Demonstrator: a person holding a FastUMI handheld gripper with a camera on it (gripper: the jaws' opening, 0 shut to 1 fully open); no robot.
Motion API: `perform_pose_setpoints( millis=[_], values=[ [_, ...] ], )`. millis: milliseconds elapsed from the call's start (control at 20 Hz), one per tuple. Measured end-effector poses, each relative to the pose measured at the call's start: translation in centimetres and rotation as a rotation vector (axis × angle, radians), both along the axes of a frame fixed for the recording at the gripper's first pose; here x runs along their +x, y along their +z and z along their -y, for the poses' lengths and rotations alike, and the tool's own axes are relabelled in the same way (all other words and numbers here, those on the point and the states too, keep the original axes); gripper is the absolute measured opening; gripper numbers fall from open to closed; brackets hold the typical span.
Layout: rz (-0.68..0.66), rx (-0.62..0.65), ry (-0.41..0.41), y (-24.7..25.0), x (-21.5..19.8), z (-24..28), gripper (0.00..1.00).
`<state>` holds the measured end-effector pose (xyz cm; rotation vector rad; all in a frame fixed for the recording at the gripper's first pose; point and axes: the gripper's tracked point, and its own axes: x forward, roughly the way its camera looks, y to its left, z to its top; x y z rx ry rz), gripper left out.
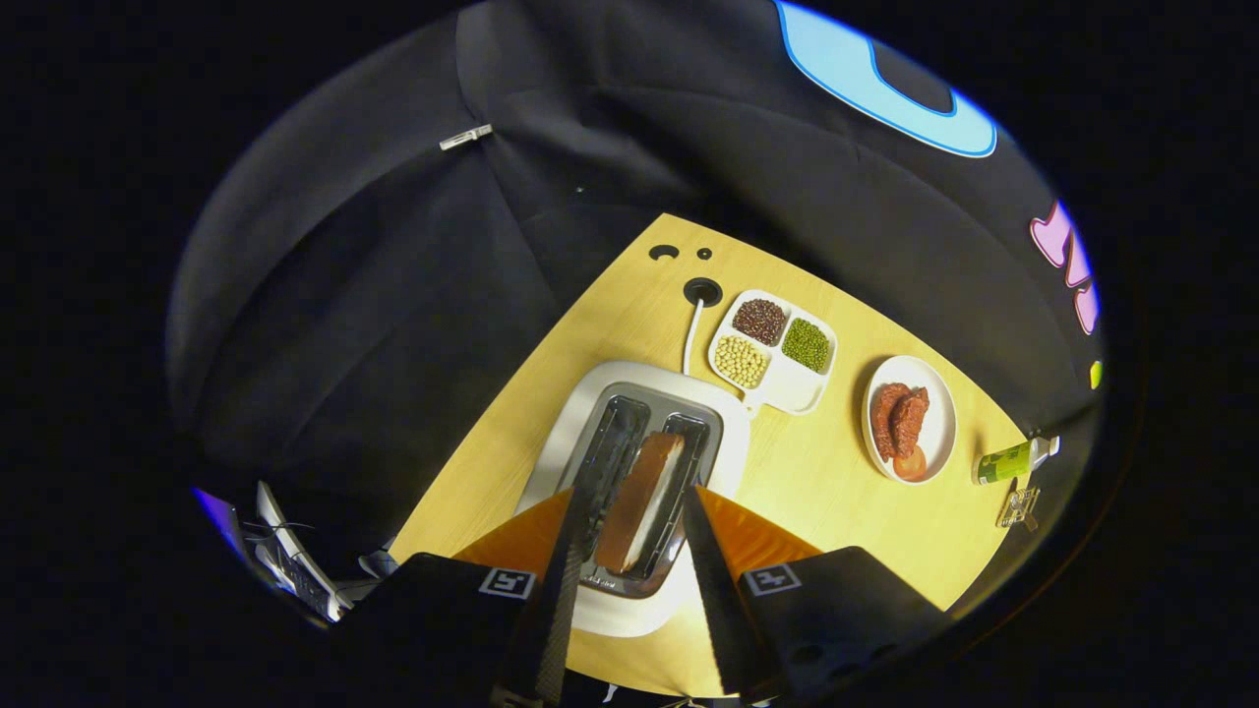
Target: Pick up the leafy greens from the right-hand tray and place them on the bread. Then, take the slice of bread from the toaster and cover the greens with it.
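The slice of bread [641,500] stands on edge in the right-hand slot of the white toaster [590,418], its brown crust uppermost and its pale face turned to one side. The gripper [634,536] hangs above the toaster with its two black fingers [569,560] spread apart, one on each side of the slice; neither finger presses on the bread, and a gap shows on both sides. The left finger lies over the toaster's empty left slot, the right finger over the toaster's right edge.

The toaster sits on a light wooden table [816,472], with its white cord [691,334] running to a round hole in the tabletop beyond it. Just beyond the toaster to the right stands a white divided tray [792,388] holding dark red beans, green beans and pale yellow beans in separate compartments. Further right is a white oval plate [934,418] with reddish-brown pieces of meat and a tomato slice. Near the table's edge past the plate lies a green bottle [1013,459] on its side.
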<state>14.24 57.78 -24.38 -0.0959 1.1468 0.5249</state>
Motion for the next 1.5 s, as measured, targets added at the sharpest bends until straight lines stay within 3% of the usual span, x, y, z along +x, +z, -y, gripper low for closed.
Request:
perform_pose_setpoints(
  millis=[100, 250, 350, 1000, 1500],
  values=[
    [-0.017, -0.013, -0.006, -0.6, 0.0, 0.0, 0.54],
    [-0.018, -0.023, -0.024, -0.7, 0.2, 0.3, 0.23],
    [-0.018, -0.006, -0.031, -0.4, 0.4, 0.6, 0.15],
    [0.029, 0.2, -0.076, 8.0, 0.3, 4.6, 0.14],
    [0.032, 0.357, -0.192, 11.2, -3.7, 15.5, 0.14]
  ],
)
